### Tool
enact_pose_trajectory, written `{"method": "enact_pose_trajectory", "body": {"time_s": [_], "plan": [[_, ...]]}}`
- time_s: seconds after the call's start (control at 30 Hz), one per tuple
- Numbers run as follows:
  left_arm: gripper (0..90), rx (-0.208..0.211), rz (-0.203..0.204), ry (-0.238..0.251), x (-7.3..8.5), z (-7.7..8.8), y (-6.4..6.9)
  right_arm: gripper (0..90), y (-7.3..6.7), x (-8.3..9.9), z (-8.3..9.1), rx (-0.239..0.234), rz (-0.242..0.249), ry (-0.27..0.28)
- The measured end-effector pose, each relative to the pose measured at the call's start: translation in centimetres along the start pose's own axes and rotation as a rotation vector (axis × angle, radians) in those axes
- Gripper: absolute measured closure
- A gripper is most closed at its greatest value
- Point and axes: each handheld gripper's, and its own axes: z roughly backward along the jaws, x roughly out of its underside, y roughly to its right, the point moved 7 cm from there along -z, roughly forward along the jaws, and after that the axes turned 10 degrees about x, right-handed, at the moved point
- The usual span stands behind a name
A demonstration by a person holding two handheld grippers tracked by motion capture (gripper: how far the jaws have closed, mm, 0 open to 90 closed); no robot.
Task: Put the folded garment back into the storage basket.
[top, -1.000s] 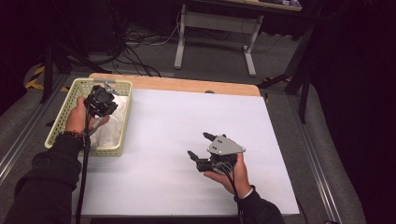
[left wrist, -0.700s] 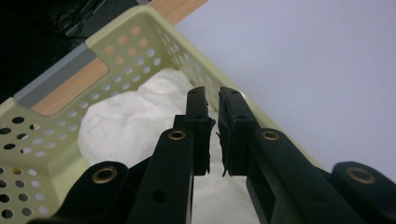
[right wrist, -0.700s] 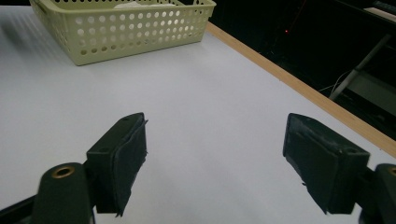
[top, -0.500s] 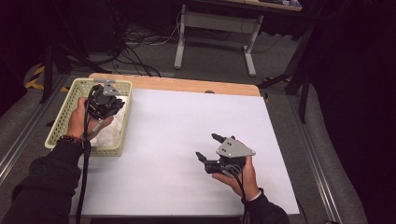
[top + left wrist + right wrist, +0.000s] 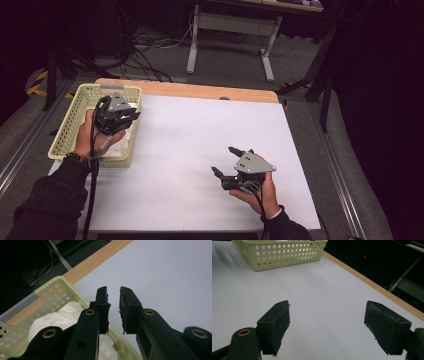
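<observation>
**Left gripper over the basket with a narrow gap, right gripper wide apart on the sheet**

In the high view the left gripper (image 5: 125,116) sits at the left of the frame, held above the right-hand part of the pale green perforated basket (image 5: 67,131), which stands at the left edge of the white table sheet (image 5: 200,150). A crumpled white cloth (image 5: 120,141) lies inside the basket, just below and beside that gripper. In the left gripper view the two black jaws rise from the bottom middle of the frame with a slim gap between them; they have just been opening a little, and nothing sits between the pads. They are released, gripping nothing. The cloth (image 5: 58,317) shows at the lower left of that view, inside the basket wall (image 5: 47,291), behind and below the left jaw; whether the jaw touches it cannot be told. The wooden table edge (image 5: 100,258) runs diagonally across the upper middle.

The right gripper (image 5: 232,161) is in the lower right part of the high view, held in the person's hand just over the bare sheet, well apart from the basket. In the right gripper view its jaws stand far apart at the lower left and lower right of the frame, released, with bare white sheet (image 5: 322,297) between them. The basket (image 5: 282,253) appears at the upper left of that view, farther off
</observation>
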Motion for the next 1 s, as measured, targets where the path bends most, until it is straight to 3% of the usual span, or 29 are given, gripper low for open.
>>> {"method": "enact_pose_trajectory", "body": {"time_s": [0.23,0.4,0.7,1.0], "plan": [[72.3,0.009,-0.047,0.078,-0.6,0.7,2.2,20.7,-0.1,0.2,0.5,-0.007,-0.011,0.01],[65.1,0.023,-0.057,0.116,-0.8,0.9,3.2,20.5,-0.2,0.3,0.7,-0.007,-0.012,0.013],[49.3,0.024,-0.074,0.185,-0.8,1.2,5.3,20.2,-0.4,0.7,0.8,-0.004,-0.003,0.008],[26.4,0.017,-0.101,0.244,-0.4,1.4,7.9,19.5,-0.2,1.5,1.2,0.003,-0.014,0.013]]}}
